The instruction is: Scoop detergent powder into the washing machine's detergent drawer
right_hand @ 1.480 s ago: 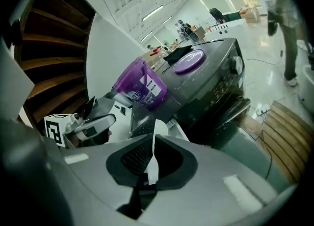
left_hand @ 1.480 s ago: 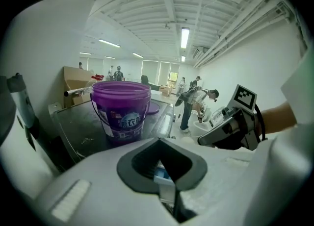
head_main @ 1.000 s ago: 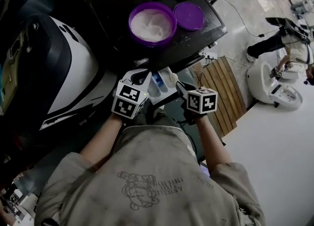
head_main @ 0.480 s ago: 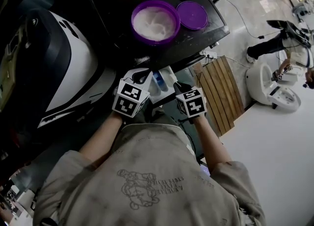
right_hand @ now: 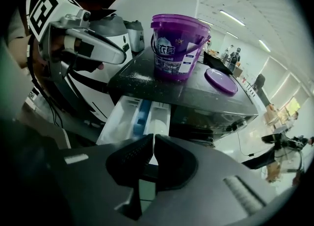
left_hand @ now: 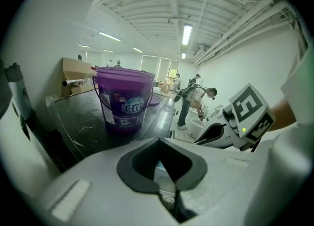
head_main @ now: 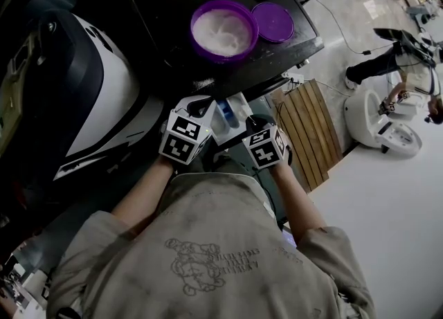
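Observation:
The purple detergent tub (head_main: pixel 223 30) stands open on the dark top of the washing machine (head_main: pixel 173 6), white powder showing inside, its purple lid (head_main: pixel 272 21) lying to its right. Below the top's front edge the white detergent drawer (head_main: pixel 230 115) is pulled out, with a blue insert in its middle. My left gripper (head_main: pixel 201 108) is at the drawer's left side, jaws shut, tips together (left_hand: pixel 159 146). My right gripper (head_main: pixel 253 124) sits at the drawer's front right, jaws shut to a thin slit (right_hand: pixel 153 139), just before the drawer (right_hand: pixel 142 119). No scoop is in view.
A large white and black rounded housing (head_main: pixel 104 96) fills the left. A wooden slatted pallet (head_main: pixel 311 127) lies on the floor to the right. Farther right a person (head_main: pixel 394 58) bends over a white device (head_main: pixel 384 127). Cables run across the pale floor.
My right gripper has moved left and a little forward, up to the drawer's front. The left gripper has stayed at the drawer's left side.

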